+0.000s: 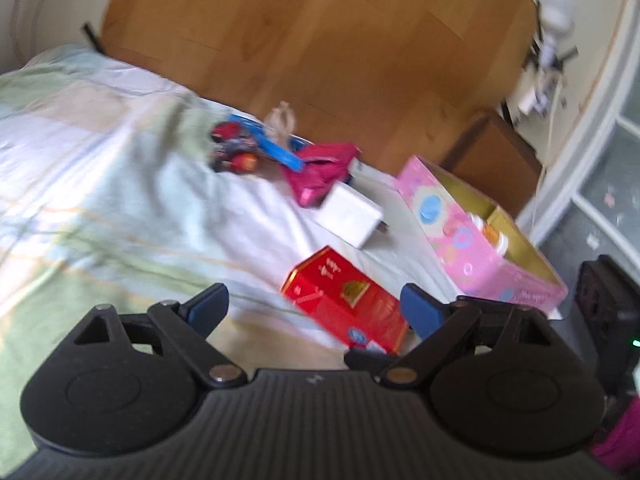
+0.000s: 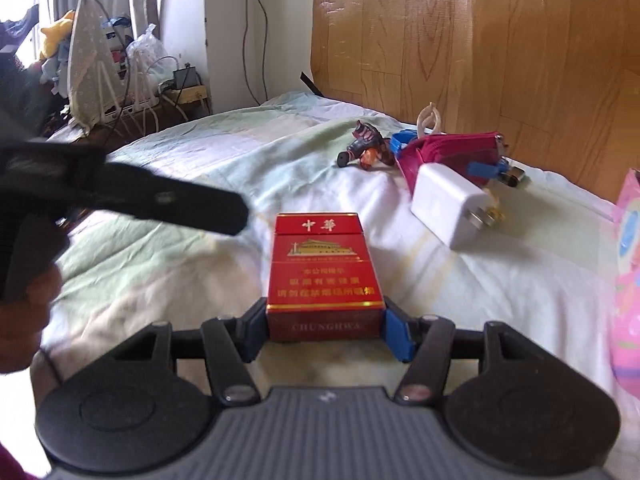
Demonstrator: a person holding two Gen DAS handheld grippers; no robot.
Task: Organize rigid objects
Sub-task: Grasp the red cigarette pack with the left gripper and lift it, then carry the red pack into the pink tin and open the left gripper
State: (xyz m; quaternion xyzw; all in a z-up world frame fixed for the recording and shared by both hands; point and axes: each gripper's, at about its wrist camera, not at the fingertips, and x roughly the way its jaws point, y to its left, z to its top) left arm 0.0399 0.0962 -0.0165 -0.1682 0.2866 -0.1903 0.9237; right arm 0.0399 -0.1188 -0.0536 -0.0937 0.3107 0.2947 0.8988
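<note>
A red cigarette pack [image 2: 322, 276] lies on the bed sheet; my right gripper [image 2: 324, 330] is shut on its near end, blue pads against both sides. In the left wrist view the same pack [image 1: 344, 300] lies ahead, slightly right, of my left gripper [image 1: 316, 306], which is open and empty above the sheet. A white charger [image 2: 450, 210] lies beyond the pack, also in the left wrist view [image 1: 350, 216]. An open pink box [image 1: 476, 232] stands to the right; its edge shows in the right wrist view [image 2: 628, 280].
Beyond the charger lie a magenta pouch [image 2: 448, 148], a blue item [image 2: 402, 138] and a small dark toy [image 2: 366, 146]. A wooden headboard [image 2: 480, 40] backs the bed. The left gripper's body [image 2: 120, 196] reaches in at left. Clutter and cables [image 2: 120, 80] lie past the bed's far edge.
</note>
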